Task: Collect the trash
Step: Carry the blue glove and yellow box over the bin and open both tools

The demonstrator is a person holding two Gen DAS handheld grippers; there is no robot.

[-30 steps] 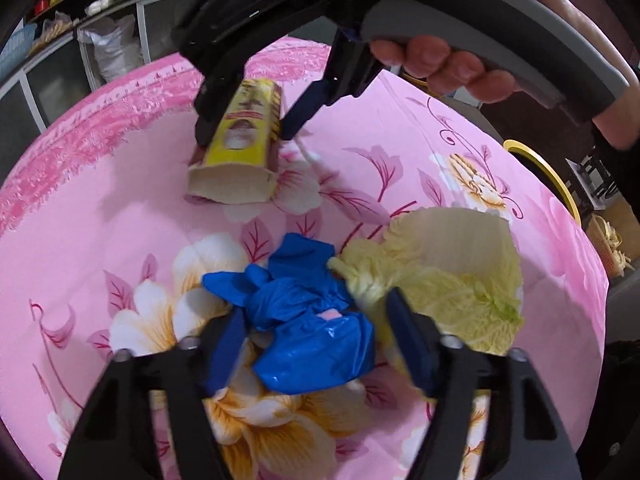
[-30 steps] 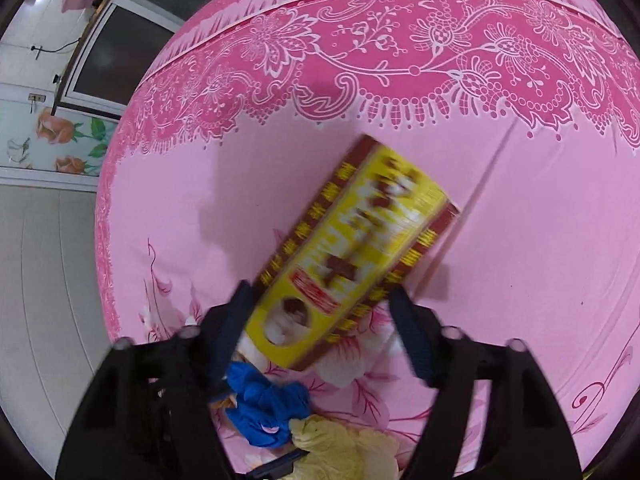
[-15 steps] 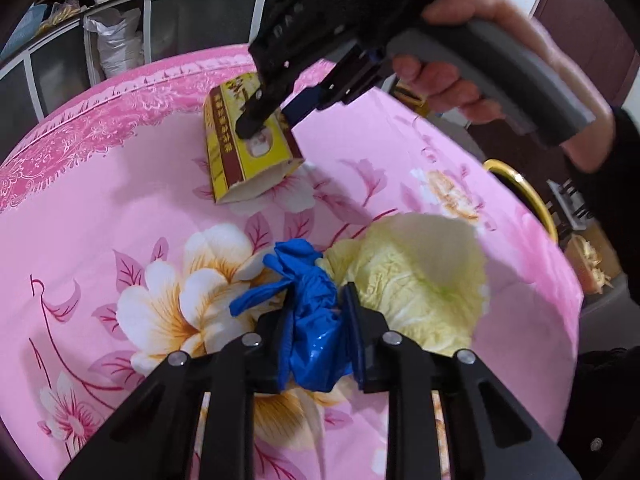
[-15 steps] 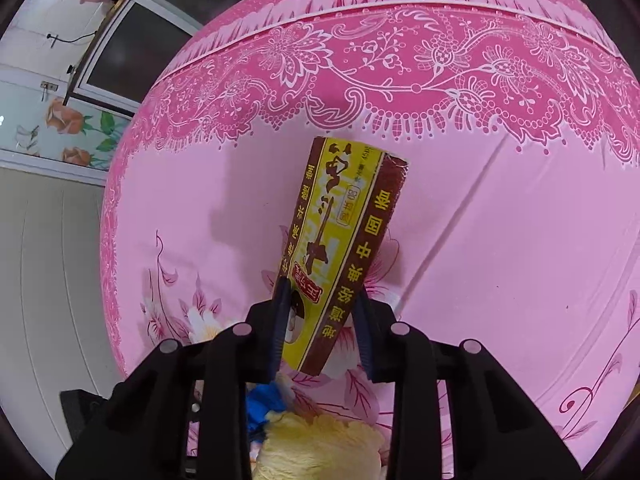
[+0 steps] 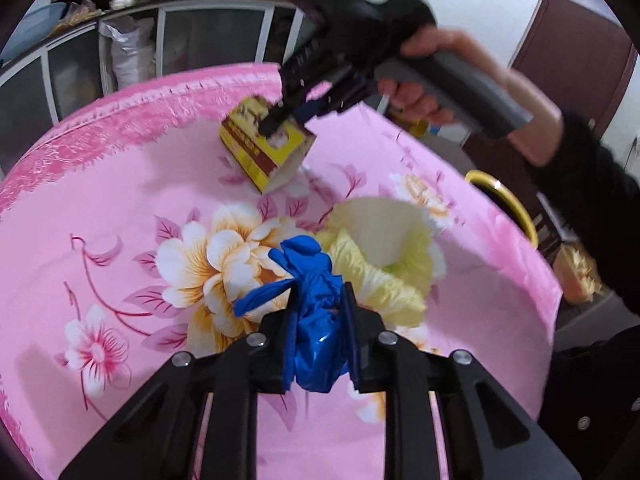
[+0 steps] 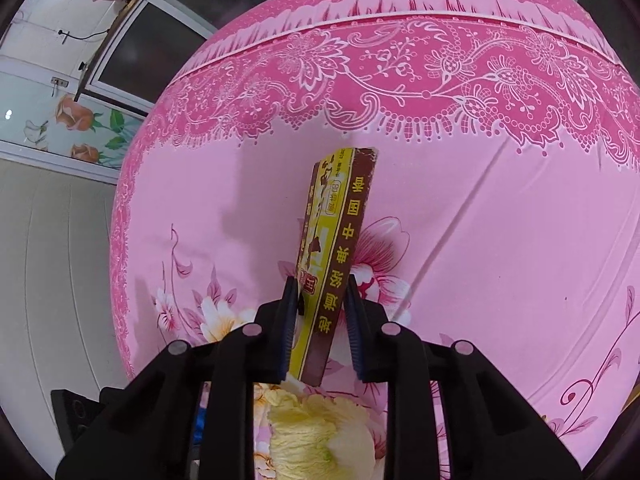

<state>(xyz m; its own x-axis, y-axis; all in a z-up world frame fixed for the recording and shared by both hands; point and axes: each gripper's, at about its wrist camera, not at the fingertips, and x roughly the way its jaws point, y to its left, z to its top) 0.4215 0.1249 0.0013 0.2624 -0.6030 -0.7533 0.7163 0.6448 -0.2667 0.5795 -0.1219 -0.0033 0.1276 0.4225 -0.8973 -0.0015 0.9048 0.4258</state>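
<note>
The left gripper (image 5: pixel 318 320) is closing on the soft crumpled blue plastic glove (image 5: pixel 314 320) — light, it squashes. The right gripper (image 6: pixel 320 324) is closing across the stiff, light yellow-brown cardboard box (image 6: pixel 334 248), near its end.

Both grippers are black plastic, with angular ribbed arms and round silver screws at the joints. The left gripper (image 5: pixel 318 320) has blue pads (image 5: pixel 349 320). The right gripper (image 6: pixel 322 312) has a grey handle; the hand (image 5: pixel 424 80) on it wears a black sleeve (image 5: pixel 588 184).
</note>
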